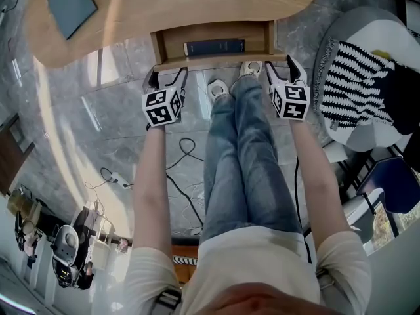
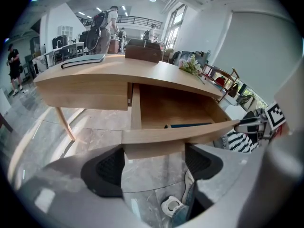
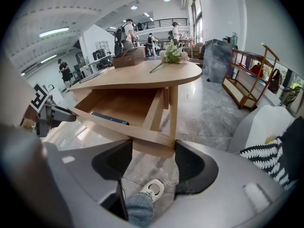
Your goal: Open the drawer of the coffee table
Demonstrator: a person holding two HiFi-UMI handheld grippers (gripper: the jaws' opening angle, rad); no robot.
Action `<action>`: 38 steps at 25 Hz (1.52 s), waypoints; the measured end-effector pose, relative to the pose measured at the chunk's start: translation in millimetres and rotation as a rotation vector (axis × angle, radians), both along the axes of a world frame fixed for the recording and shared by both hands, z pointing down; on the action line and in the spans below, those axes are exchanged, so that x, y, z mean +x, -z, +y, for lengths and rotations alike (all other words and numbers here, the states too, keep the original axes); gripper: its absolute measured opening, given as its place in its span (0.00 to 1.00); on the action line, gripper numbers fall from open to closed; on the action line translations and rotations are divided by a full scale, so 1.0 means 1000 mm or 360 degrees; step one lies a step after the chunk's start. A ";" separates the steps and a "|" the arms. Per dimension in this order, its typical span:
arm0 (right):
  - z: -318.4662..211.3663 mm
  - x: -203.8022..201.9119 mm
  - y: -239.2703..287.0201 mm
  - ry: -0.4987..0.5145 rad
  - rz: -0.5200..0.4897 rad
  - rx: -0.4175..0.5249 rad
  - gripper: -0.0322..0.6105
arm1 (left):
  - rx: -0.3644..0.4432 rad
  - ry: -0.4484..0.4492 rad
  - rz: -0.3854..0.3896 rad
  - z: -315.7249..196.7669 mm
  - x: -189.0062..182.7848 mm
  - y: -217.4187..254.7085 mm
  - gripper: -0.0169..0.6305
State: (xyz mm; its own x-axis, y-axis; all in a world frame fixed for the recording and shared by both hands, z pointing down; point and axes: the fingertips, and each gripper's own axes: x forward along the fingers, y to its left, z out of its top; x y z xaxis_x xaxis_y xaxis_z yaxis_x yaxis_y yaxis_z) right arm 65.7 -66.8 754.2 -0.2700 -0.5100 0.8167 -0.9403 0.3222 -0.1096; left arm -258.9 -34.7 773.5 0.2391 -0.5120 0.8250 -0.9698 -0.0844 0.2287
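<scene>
The drawer (image 1: 216,62) stands pulled out from under the coffee table (image 1: 170,5), front panel toward the person; inside it, a dark book (image 1: 214,46) lies flat near the back wall. The left gripper (image 1: 168,75) is at the left end of the drawer front; its fingers (image 2: 107,172) are spread wide, released, with the lower edge of the panel showing between them and nothing clamped. The right gripper (image 1: 281,67) mirrors it at the right end, by the table leg (image 3: 173,110); its fingers (image 3: 192,163) are likewise apart, the panel's corner sitting between them. Whether the fingertips touch the wood I cannot tell. On the tabletop, a grey-blue notebook (image 1: 71,4) lies far to the left; flowers (image 3: 172,53) lie near the right end. Between the grippers, the person's jeans (image 1: 239,149) and white shoes (image 1: 218,87) point at the drawer; cables (image 1: 187,149) trail over the marble floor (image 1: 79,110); a striped cushion (image 1: 361,87) sits on a chair to the right.
</scene>
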 end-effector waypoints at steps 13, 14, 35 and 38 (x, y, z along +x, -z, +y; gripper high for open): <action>0.045 0.004 -0.012 0.0006 0.0040 -0.0108 0.47 | -0.0109 0.0000 0.0007 0.046 0.004 -0.012 0.65; 0.049 0.005 -0.014 0.0007 0.0044 -0.0118 0.47 | -0.0121 0.0001 0.0008 0.050 0.005 -0.013 0.65; 0.088 0.002 -0.046 0.0020 0.0132 -0.0288 0.47 | -0.0308 -0.0021 -0.0010 0.088 0.002 -0.046 0.64; 0.090 0.002 -0.053 0.0027 0.0147 -0.0311 0.47 | -0.0327 -0.0024 -0.0019 0.089 0.001 -0.052 0.64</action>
State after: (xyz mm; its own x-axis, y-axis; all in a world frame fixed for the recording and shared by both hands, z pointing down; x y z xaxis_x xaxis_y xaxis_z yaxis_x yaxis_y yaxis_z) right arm 67.9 23.1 807.2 -0.1964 -0.3354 0.9214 -0.9438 0.3193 -0.0850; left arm -257.5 53.8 825.8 0.2352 -0.3292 0.9145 -0.9715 -0.0515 0.2313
